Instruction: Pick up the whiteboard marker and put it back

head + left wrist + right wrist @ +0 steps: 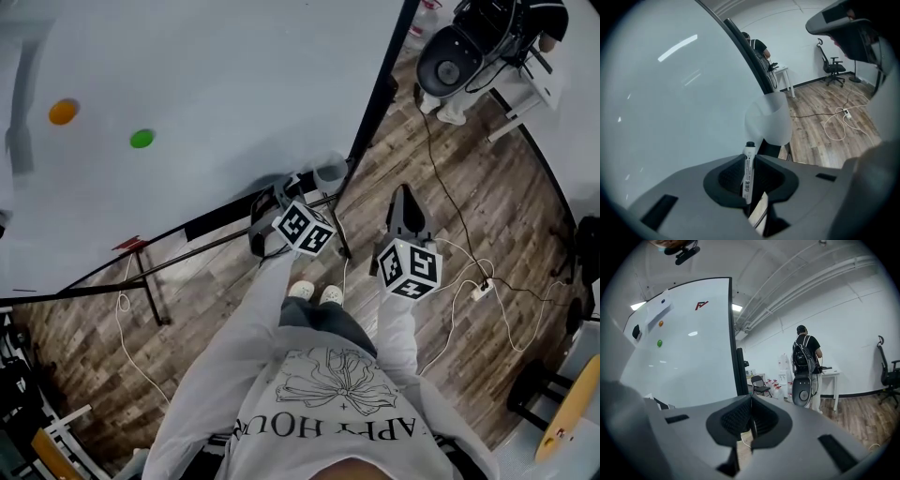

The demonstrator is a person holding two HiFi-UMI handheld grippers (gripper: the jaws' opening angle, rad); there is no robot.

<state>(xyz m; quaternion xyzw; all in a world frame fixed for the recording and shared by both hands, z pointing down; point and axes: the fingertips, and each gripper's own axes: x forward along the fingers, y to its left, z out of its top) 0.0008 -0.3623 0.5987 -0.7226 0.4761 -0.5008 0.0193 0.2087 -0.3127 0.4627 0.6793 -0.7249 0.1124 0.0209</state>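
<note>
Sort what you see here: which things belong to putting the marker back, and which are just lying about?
Job in hand: whiteboard marker; left hand-held gripper clamping it; whiteboard; translucent cup at its edge, probably the holder.
Lying about: orange magnet; green magnet; office chair; floor cables.

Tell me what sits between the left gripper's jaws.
The marker, black end pointing forward, clamped by the left gripper. The left gripper view shows it plainly.
</note>
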